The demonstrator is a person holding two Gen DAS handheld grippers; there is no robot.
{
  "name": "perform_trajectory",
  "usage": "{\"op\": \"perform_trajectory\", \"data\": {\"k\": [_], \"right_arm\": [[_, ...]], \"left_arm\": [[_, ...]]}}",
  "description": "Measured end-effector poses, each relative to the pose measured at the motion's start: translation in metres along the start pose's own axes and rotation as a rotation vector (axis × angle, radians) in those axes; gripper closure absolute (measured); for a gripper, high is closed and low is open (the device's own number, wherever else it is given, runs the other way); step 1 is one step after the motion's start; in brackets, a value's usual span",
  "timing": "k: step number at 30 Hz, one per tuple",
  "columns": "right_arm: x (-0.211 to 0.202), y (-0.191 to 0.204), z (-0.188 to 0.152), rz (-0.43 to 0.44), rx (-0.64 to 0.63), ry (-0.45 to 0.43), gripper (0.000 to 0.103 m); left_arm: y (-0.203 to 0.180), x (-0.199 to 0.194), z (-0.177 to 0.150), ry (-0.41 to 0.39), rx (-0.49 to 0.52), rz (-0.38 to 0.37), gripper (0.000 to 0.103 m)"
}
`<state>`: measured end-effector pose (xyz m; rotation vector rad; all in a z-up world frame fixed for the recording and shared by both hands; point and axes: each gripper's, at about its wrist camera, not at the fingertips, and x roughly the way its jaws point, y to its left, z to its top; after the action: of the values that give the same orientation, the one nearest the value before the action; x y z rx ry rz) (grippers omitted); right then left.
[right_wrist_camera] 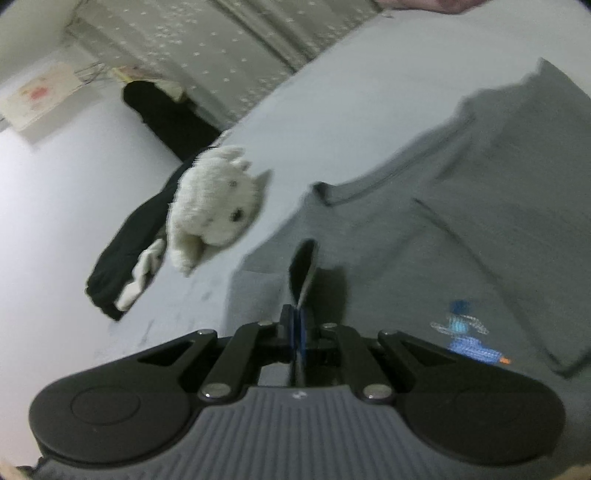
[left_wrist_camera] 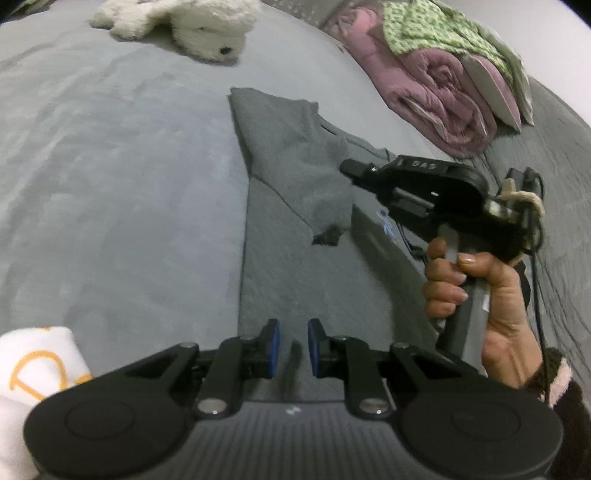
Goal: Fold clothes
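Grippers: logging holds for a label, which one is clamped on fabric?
The right gripper, shut on the grey shirt; the left gripper shows a gap.

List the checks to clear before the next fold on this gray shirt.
1. Right gripper shut on cloth: ok, it appears to pinch a flap of the gray shirt.
2. Left gripper gripping cloth: not ok, its jaws stand slightly apart over the shirt's near edge.
3. Shirt lying flat: not ok, one part is folded and bunched over the chest.
4. Plush toy apart from the shirt: ok.
5. Pink blanket apart from the shirt: cannot tell, the right gripper hides that side.
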<state>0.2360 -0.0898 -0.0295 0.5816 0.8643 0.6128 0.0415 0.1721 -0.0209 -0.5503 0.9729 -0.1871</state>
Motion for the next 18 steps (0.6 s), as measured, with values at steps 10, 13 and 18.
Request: {"op": "perform_trajectory", "data": {"k": [10, 13, 18], "right_arm": [[-0.015, -0.018, -0.007, 0.007, 0.068, 0.014, 0.086], [-0.028, -0.014, -0.012, 0.003, 0.056, 0.033, 0.074], [-0.059, -0.004, -0.035, 0.003, 0.012, 0.065, 0.060]], "left_arm": [[0.001, -0.007, 0.000, 0.001, 0.004, 0.000, 0.086], [0.000, -0.008, 0.001, -0.004, -0.005, 0.008, 0.086], [-0.001, -0.015, 0.002, -0.017, -0.004, 0.026, 0.086]]}}
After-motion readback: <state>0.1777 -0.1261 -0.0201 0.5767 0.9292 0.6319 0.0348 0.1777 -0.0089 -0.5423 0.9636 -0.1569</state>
